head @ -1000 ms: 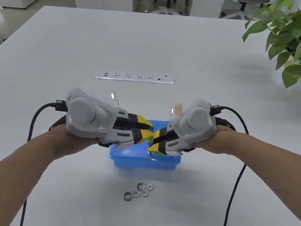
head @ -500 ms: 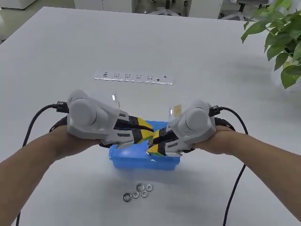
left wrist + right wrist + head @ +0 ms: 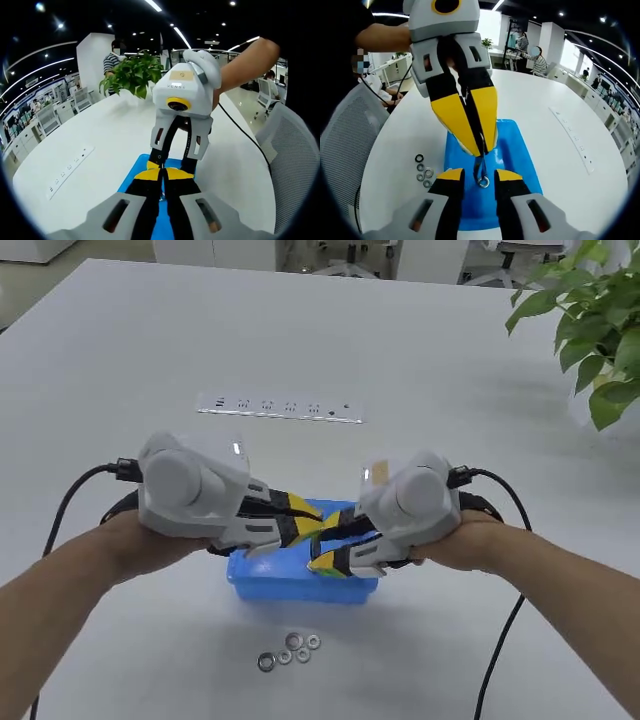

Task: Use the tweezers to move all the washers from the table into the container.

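Left tongs [image 3: 162, 176] clamp the tweezers [image 3: 480, 167]; right tongs [image 3: 481, 176] stand apart astride the tip. Advise releasing the washer [image 3: 483, 182] low inside the blue container [image 3: 520, 165].

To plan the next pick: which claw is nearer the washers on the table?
Right. The right claw hangs over the front edge of the container, just behind the washers; the left claw sits farther back.

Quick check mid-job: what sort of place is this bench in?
Probably an open-plan office or meeting area: a large white table with a power strip on it, a potted plant beside it, and a mesh office chair alongside.
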Tool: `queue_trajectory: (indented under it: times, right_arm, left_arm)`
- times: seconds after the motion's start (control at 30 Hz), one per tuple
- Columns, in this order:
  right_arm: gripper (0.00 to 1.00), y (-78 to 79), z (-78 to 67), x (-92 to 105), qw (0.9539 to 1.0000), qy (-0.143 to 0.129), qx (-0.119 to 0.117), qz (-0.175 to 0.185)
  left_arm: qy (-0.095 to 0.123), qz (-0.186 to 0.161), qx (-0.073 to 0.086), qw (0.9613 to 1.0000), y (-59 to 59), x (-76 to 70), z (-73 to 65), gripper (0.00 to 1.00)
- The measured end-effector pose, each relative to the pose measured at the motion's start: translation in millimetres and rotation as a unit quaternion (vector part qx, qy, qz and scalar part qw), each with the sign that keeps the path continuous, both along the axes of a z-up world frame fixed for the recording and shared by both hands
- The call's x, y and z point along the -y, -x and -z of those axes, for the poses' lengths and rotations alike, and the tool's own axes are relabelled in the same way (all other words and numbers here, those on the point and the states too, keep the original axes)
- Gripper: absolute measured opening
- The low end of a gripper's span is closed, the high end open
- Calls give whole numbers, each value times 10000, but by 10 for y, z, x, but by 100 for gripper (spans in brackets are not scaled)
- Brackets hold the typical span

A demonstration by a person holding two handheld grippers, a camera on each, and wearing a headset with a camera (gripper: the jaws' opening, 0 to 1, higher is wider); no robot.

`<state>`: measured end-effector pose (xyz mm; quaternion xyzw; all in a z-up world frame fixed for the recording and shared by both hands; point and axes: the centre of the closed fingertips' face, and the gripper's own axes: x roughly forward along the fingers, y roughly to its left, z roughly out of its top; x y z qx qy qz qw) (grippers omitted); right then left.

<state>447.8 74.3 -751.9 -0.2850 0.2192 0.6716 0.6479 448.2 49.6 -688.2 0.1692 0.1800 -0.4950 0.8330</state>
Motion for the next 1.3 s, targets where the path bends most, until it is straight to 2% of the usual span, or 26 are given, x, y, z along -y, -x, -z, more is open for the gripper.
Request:
queue_trajectory:
  times: [0.37,0.8,0.93,1.3]
  right_arm:
    - [36,8,-142,79,9997,-75,59,236]
    - [54,58,-309,304,9976,-169,122,654]
    - [58,95,-362,356,9969,-211,141,748]
    - [71,227,-489,509,9934,-436,166,1051]
  left_arm:
    - [5,-50,7,10000,41,-30,-56,5]
    - [136,-173,33,9998,69,-52,-238,5]
    - [204,-186,-7,9996,98,-51,-298,5]
    - [112,-213,-21,9997,193,-82,-377,5]
